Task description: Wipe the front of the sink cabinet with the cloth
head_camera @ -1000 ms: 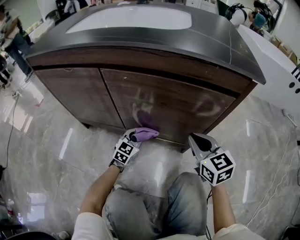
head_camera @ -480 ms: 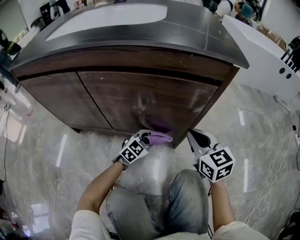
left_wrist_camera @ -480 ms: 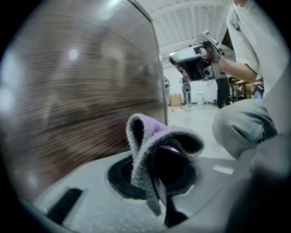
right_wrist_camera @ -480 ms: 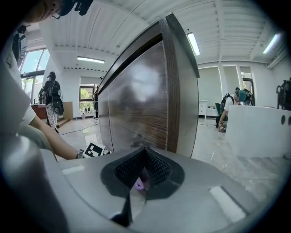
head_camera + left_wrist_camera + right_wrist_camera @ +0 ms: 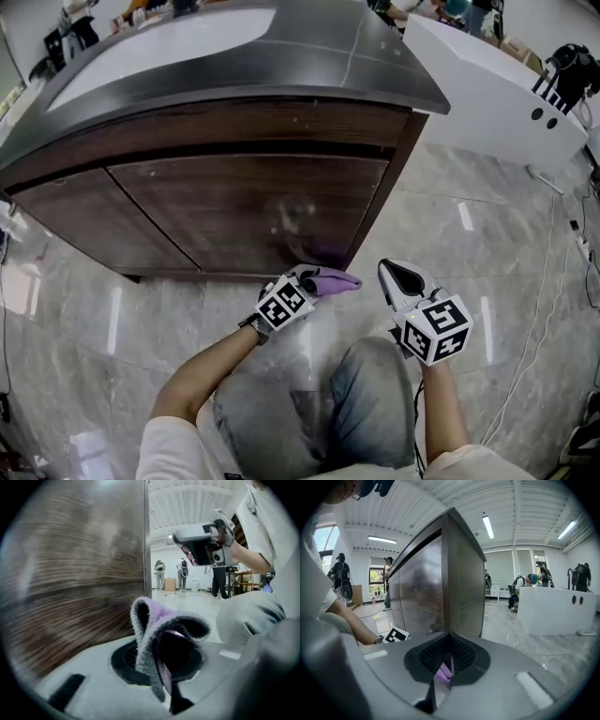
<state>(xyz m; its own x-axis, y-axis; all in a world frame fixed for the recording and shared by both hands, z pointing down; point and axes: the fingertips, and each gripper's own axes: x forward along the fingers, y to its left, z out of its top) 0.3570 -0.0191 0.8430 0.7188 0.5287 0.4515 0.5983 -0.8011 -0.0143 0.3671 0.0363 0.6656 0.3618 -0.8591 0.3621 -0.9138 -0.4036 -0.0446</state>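
The sink cabinet has a dark wood front (image 5: 244,206) under a dark top with a white basin (image 5: 159,47). My left gripper (image 5: 317,279) is shut on a purple cloth (image 5: 336,279) low at the cabinet's bottom right corner. In the left gripper view the cloth (image 5: 159,620) loops up from the shut jaws (image 5: 164,665), beside the wood front (image 5: 70,573). My right gripper (image 5: 401,277) hovers above the floor just right of the cabinet, shut and holding nothing. In its own view the right gripper (image 5: 443,667) points at the cabinet's corner edge (image 5: 446,573).
A white counter (image 5: 497,94) stands to the right of the cabinet. A cable (image 5: 553,281) runs over the glossy marble floor (image 5: 75,300) at right. The person's knees (image 5: 309,412) are below the grippers. People stand far off in the room (image 5: 183,571).
The left gripper has slid the cloth rightward along the bottom of the cabinet front to its right corner. The right gripper has kept its place beside it.
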